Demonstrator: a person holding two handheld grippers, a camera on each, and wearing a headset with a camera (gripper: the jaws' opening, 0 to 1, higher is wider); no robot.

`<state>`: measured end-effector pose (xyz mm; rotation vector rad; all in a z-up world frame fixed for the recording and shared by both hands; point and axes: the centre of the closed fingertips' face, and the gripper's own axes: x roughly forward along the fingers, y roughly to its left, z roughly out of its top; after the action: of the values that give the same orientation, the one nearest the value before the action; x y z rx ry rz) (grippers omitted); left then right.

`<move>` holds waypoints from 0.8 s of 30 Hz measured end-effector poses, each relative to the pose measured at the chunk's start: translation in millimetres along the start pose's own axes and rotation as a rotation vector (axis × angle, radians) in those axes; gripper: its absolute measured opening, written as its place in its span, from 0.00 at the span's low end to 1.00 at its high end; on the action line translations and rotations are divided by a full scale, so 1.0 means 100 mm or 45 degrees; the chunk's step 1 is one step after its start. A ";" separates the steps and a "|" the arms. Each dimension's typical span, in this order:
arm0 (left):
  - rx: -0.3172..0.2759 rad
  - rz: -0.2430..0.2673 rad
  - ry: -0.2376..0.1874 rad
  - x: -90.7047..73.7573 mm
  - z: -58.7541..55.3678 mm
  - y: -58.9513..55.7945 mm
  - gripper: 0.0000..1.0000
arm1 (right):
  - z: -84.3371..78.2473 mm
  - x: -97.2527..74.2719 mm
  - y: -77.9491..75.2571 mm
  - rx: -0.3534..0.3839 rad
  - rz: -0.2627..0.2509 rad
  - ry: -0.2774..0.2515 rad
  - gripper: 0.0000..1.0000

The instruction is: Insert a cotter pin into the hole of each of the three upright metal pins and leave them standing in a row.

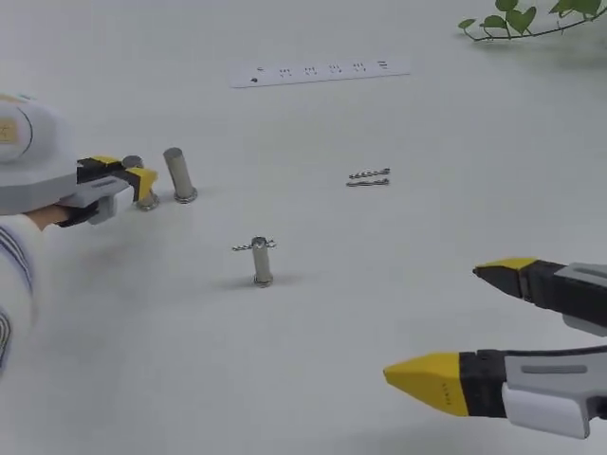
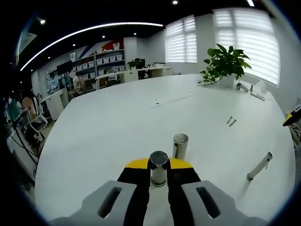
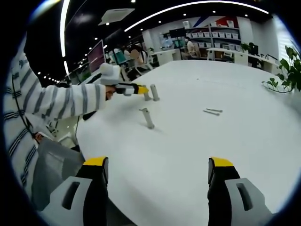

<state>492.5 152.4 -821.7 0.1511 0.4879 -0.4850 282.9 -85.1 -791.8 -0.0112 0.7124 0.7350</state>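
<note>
- Over the bench (image 1: 313, 379) in the head view, we see the left gripper (image 1: 145, 179) clamped on one upright pin (image 1: 148, 200). A bare pin (image 1: 178, 175) stands just beside it, and the fitted pin (image 1: 263, 261) already carries its cotter.
- Left gripper view: our jaws squeeze the shaft below its top, so a careless pull could tip it into its neighbour.
- Right gripper view: the right gripper (image 3: 158, 165) hangs wide open and empty. Two loose cotter pins (image 3: 211, 111) lie well apart from the pins and look thin enough to slip when pinched.

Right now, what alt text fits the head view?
The yellow-tipped left gripper grips one upright steel pin on the white table, a second steel pin beside it. A third pin mid-table carries a wire cotter pin; two loose cotter pins lie farther right; the right gripper hangs open.
</note>
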 end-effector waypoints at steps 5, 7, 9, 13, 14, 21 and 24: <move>0.065 -0.031 0.032 -0.11 -0.03 -0.11 0.11 | 0.03 -0.01 -0.01 0.003 -0.006 -0.020 0.90; 0.064 -0.037 0.033 -0.13 -0.03 -0.13 0.11 | 0.03 -0.02 -0.01 0.005 -0.007 -0.023 0.90; 0.043 -0.044 0.021 -0.20 0.01 -0.16 0.11 | 0.03 -0.02 0.00 0.004 -0.005 -0.029 0.90; 0.041 -0.058 0.011 -0.33 0.06 -0.24 0.11 | 0.05 -0.01 0.03 -0.006 -0.001 -0.049 0.91; 0.040 -0.063 0.007 -0.36 0.07 -0.26 0.11 | 0.05 -0.01 0.03 -0.007 0.002 -0.049 0.91; -0.011 -0.131 -0.048 -0.61 0.22 -0.41 0.11 | 0.06 -0.03 0.08 -0.021 0.020 -0.059 0.91; -0.014 -0.146 -0.072 -0.72 0.29 -0.47 0.11 | 0.07 -0.04 0.09 -0.027 0.023 -0.066 0.91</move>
<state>426.5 133.7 -763.2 0.0987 0.4450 -0.5968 279.5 -78.8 -782.3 -0.0053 0.6558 0.7572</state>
